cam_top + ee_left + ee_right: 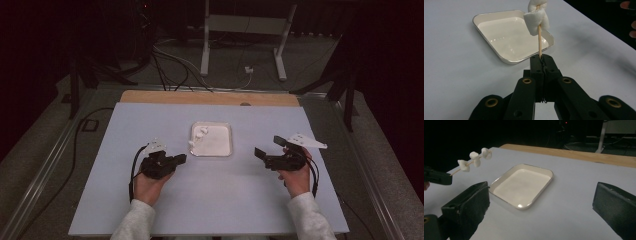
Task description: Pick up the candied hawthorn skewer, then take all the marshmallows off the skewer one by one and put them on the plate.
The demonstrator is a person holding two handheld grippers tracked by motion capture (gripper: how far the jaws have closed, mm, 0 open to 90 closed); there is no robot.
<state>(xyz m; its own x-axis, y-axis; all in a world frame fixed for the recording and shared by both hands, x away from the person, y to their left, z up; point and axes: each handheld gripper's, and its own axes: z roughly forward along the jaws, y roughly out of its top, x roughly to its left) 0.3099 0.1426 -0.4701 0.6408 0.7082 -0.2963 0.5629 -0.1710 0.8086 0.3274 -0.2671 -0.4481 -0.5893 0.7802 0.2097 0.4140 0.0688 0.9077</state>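
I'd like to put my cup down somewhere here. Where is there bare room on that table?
Bare sheet lies between the tray and the table's near edge, and along both side edges and the far edge. It is crowded beside the tray, where the left gripper holds the marshmallow skewer, and near the open right gripper.

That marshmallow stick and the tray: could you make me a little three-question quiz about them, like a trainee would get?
1. True or false: the left gripper is shut on the wooden skewer.
2. How many marshmallows sit on the skewer, as the right gripper view shows them?
3. Which fits the white tray? A: marshmallows lie in it. B: it has nothing in it. C: it is held by the right gripper.

Key
1. True: the jaws are pressed together on the skewer's lower end.
2. Three.
3. B. The right gripper's jaws stand wide apart with nothing between them.
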